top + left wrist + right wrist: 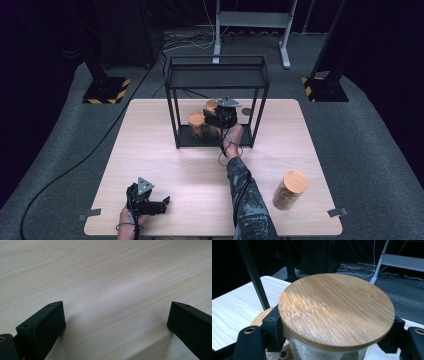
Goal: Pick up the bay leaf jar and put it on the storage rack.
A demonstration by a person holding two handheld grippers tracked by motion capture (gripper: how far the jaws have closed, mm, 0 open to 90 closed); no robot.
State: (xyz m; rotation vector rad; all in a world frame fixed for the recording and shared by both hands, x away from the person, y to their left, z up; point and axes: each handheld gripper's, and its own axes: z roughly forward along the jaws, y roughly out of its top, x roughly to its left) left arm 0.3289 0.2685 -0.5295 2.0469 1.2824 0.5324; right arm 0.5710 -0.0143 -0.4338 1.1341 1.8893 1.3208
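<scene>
The right gripper (216, 119) pinches a clear glass jar with a round wooden lid (337, 311) inside the black metal rack (216, 75), beside another lidded jar (197, 124); the left gripper (162, 202) rests on the pale wooden table (112, 285), jaws spread wide.

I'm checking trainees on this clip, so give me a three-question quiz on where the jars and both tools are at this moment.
1. True or false: the right tool grips a jar with a bamboo lid.
2. How many lidded jars show in the high view? A) two B) three C) five
3. What lies between the left tool's jaws?

Key:
1. True; its jaws press the glass just under the lid, inside the black wire shelf.
2. B: the held jar, one beside it on the shelf's bottom level, and one near the table's right front corner.
3. Nothing; they stand apart over bare wood.
</scene>
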